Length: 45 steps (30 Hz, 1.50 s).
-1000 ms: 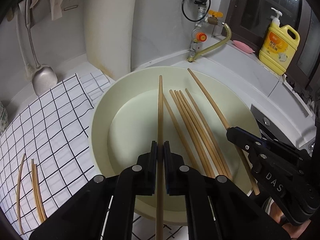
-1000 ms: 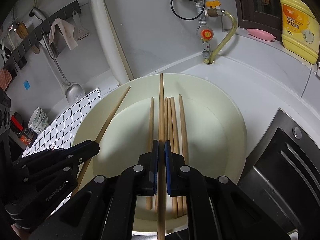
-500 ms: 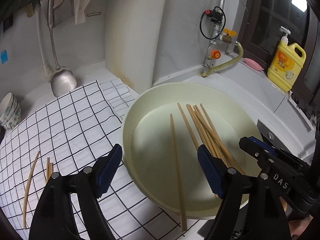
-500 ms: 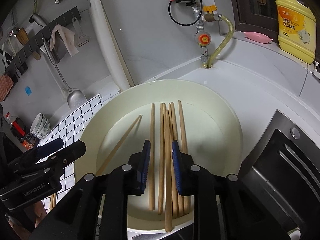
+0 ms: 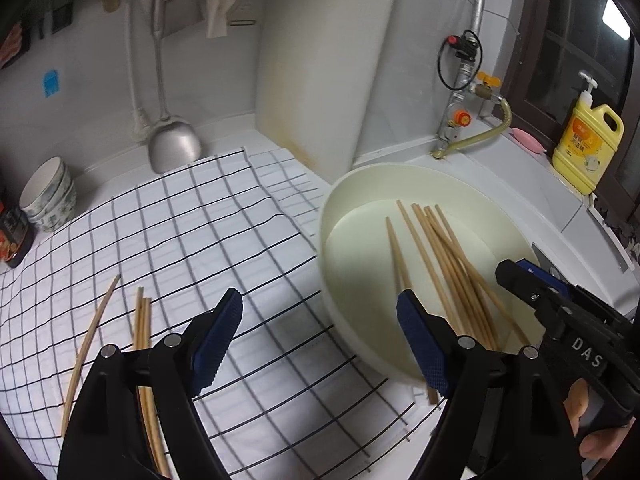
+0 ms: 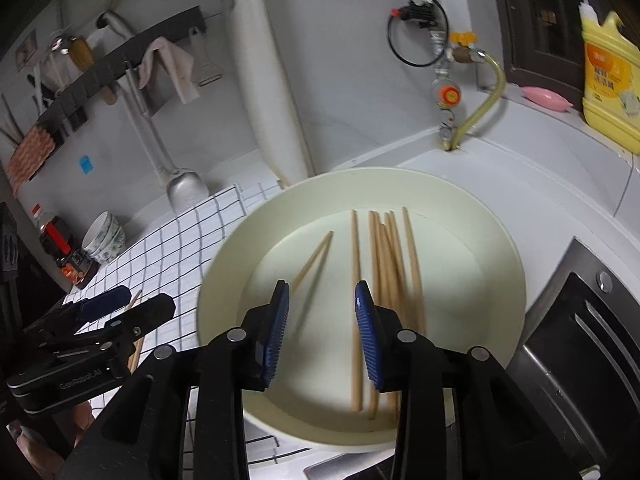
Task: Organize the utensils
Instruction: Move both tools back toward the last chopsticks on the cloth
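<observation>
- Since both tools hang empty, the left gripper has its jaws spread wide above the cloth and the basin's near rim, and the right gripper has its jaws parted over the basin's near side.
- Just beyond the left gripper, a few chopsticks lie on the cloth, one splayed off to the left.
- Further on, the main bundle of chopsticks lies loosely fanned on the basin floor, with one stick apart on its left side.
- They look light, stiff and thin, probably wooden and smooth, so likely to roll or slip between the pads.
- A pinch near mid-length, straight across the stick, would likely hold best; lying flat on the floor, they leave little room beneath.
</observation>
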{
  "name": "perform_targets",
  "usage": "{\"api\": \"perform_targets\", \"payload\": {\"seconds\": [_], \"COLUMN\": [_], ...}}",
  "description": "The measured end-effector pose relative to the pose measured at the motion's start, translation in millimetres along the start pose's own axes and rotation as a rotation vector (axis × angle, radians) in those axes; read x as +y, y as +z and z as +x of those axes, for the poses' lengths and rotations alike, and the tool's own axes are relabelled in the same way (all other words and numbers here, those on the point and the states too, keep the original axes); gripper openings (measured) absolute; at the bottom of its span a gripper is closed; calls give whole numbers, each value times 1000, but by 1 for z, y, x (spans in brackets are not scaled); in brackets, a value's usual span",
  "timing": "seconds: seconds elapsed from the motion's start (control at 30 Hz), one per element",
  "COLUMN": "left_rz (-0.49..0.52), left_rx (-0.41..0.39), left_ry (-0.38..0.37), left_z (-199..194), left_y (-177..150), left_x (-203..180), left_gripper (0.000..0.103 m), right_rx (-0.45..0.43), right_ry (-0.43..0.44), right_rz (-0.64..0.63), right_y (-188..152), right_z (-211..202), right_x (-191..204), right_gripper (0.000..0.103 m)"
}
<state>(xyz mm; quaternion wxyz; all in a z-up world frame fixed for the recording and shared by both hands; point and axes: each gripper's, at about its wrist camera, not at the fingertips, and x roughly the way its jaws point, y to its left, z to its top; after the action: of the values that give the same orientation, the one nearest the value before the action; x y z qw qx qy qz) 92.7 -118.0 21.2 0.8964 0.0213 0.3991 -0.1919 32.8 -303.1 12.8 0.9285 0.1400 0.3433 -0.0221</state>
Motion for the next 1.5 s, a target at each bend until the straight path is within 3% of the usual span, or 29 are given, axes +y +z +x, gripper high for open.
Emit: {"api": "perform_targets", "payload": {"seconds": [0.8, 1.17, 1.4, 1.5], "left_rz": [-154, -139, -28, -25], "left_rx": [-44, -40, -43, -49], "left_ry": [172, 196, 172, 176], "left_z": [-66, -74, -62, -57], "left_y": [-66, -76, -64, -66], "left_x": [104, 157, 190, 210], "left_gripper": [80, 82, 82, 82], "right_rx": [44, 78, 59, 52], "right_ry": [118, 115, 120, 113], "right_rz": [-167, -190, -151, -139], "right_y": [-35, -53, -70, -80], "right_z": [12, 25, 21, 23], "right_x": [95, 121, 142, 154], "right_gripper": [40, 40, 43, 43]}}
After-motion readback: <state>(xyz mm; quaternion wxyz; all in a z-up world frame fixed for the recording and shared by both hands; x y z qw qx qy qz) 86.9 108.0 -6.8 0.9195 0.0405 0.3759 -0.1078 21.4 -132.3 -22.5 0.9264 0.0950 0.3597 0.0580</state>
